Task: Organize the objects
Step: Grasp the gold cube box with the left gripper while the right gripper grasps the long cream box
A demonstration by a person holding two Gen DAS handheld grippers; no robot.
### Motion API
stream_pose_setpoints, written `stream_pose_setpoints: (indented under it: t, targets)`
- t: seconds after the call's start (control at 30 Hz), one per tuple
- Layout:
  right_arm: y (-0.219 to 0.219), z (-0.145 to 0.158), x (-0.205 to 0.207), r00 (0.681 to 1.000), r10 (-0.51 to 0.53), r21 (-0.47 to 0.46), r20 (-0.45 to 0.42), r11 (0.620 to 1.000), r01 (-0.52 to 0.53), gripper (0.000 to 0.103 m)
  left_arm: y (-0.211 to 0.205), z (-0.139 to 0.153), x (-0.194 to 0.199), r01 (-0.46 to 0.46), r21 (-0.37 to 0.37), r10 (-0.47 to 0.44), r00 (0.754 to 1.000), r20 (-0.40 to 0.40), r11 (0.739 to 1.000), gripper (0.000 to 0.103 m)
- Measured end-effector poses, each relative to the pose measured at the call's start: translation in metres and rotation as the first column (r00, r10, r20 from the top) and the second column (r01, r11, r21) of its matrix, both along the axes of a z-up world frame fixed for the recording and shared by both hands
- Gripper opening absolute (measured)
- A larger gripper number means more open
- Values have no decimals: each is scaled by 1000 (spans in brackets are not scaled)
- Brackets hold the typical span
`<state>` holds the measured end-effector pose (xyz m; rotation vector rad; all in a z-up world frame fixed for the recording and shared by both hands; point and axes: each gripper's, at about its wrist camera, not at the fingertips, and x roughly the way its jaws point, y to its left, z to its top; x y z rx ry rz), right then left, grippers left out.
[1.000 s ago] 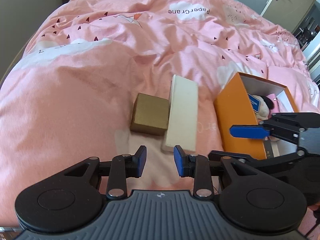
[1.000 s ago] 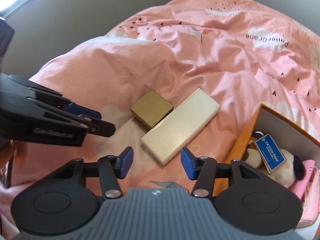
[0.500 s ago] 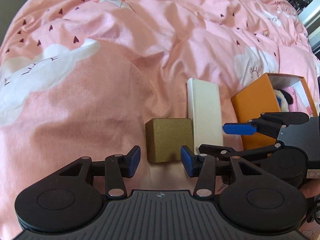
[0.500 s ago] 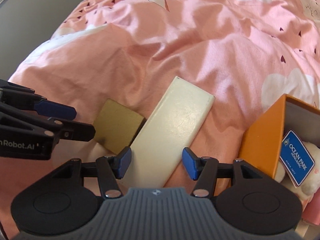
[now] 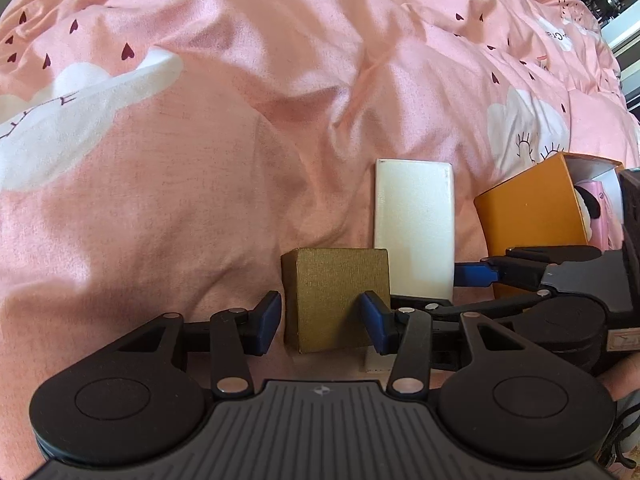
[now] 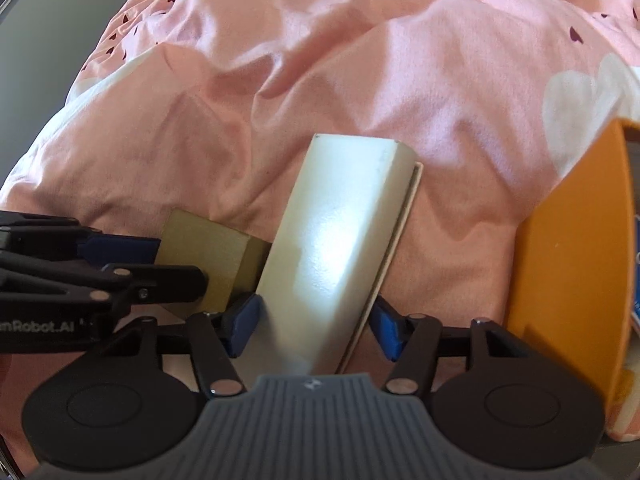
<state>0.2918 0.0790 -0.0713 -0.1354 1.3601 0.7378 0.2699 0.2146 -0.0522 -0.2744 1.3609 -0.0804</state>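
The gold box (image 5: 336, 300) lies on the pink duvet (image 5: 200, 160), and the long cream box (image 6: 340, 240) lies just beside it on its right, their sides touching or nearly so. An open orange box (image 5: 532, 208) with a soft toy inside stands further to the right.

The left gripper (image 5: 320, 320) comes steeply from above with the gold box between its blue pads. The jaws are about half open; the left pad is just beside the box wall, the right pad (image 5: 374, 322) is in front of the box face, and I cannot tell if it touches. The right gripper (image 6: 312, 324) is around the near end of the cream box. Its jaws are closing, and a small gap remains on both sides.

Some risks I see. The duvet is soft and wrinkled, so a box can sink or tilt when a pad pushes it. The two boxes are so close that the left gripper's right finger has little room; it can push the cream box or land on the gold box. The cream box is long and taken at one end, so it may swing down when lifted. The two grippers are near each other and can collide.
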Motion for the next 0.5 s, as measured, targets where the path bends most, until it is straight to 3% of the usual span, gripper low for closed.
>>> stream_pose_setpoints:
  t: [0.2, 0.4, 0.5]
  targets:
    - [-8, 28, -5, 994, 58, 14, 91, 998, -59, 39, -3, -3, 1, 4, -4, -4, 1000, -5, 1000, 57]
    - [-12, 51, -8, 956, 158, -77, 246, 987, -143, 33, -6, -12, 4, -8, -32, 7, 1000, -19, 999, 61]
    - [-15, 46, -10, 948, 190, -99, 255, 980, -170, 33, -7, -17, 7, -16, -38, 15, 999, -33, 999, 66]
